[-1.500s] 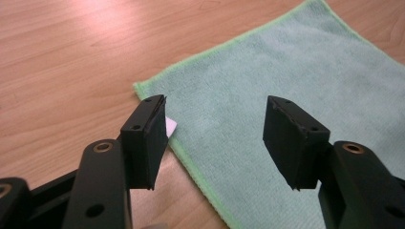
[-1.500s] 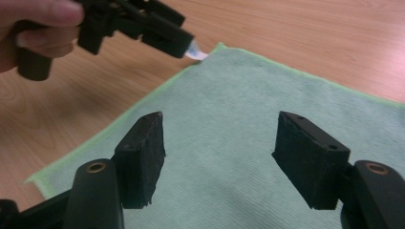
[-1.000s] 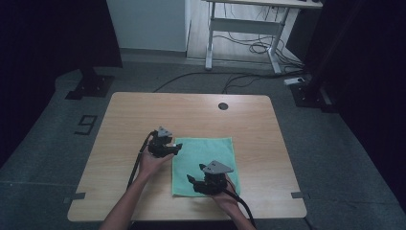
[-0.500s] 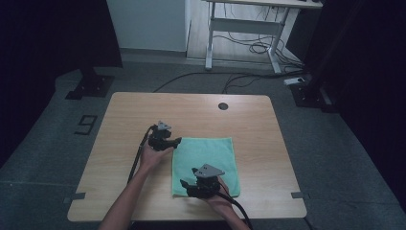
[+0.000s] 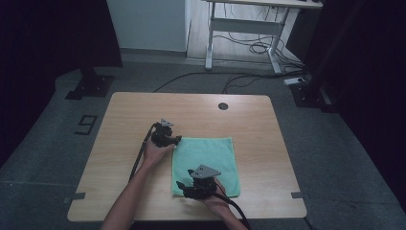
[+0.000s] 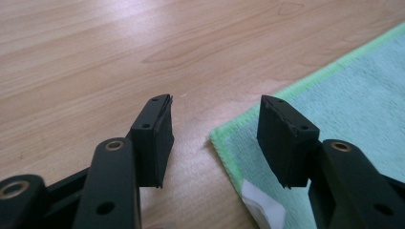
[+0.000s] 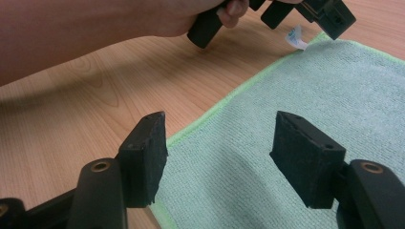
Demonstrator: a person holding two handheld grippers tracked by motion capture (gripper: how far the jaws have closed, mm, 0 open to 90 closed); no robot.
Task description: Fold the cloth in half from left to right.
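Step in hand: we judge that we are about to pinch two left-edge corners of the flat mint-green microfibre cloth [image 5: 206,164], likely to fold it.
Left gripper [image 6: 215,138]: its jaws stand apart and have just been closing a little; the cloth's far left corner lies between them, not yet pressed.
Right gripper [image 7: 219,157]: spread wide, straddling the cloth's near left edge and gripping nothing.
Where the cloth is: spread flat on the pale wood-grain table [image 5: 143,108], toward the near edge and slightly right of centre.
Doing it well: we should bring the pads low, one under the hem, and close both grips evenly so the edge lifts without bunching.
Materials: soft ribbed pile, brighter green stitched hem, small white label [image 6: 260,207] at the corner; ridged black pads [image 6: 282,138]; smooth matte tabletop.
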